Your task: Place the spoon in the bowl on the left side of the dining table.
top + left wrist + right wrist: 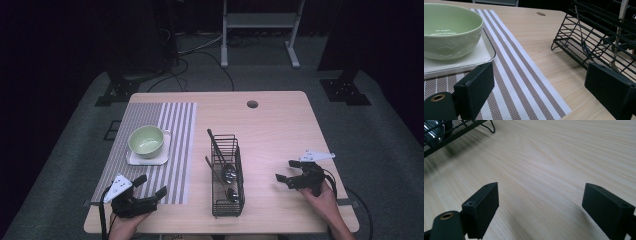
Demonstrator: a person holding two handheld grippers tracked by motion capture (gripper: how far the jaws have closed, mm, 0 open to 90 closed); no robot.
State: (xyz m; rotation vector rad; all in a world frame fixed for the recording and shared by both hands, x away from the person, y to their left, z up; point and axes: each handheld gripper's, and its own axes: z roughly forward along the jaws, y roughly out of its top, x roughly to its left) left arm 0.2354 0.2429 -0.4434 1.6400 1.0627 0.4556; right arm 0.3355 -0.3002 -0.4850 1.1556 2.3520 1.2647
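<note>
Black wire rack point(227, 175) holds 2 spoons point(230, 185), beside 1 green bowl point(146, 140); 2 claws, left claw point(150, 184) and right claw point(285, 170), gape wide, empty.

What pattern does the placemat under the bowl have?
The placemat has brown and white stripes, clearest in the left gripper view.

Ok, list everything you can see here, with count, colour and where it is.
table: one, light wood, under everything
mat: one, brown-and-white striped, table's left part
plate: one, white, square, on the mat
bowl: one, pale green, on the plate
basket: one, black wire, mid-table
utensils: several, metal, lying in the basket
left gripper: one, black, open, over the mat's near edge
right gripper: one, black, open, right of the basket
</note>
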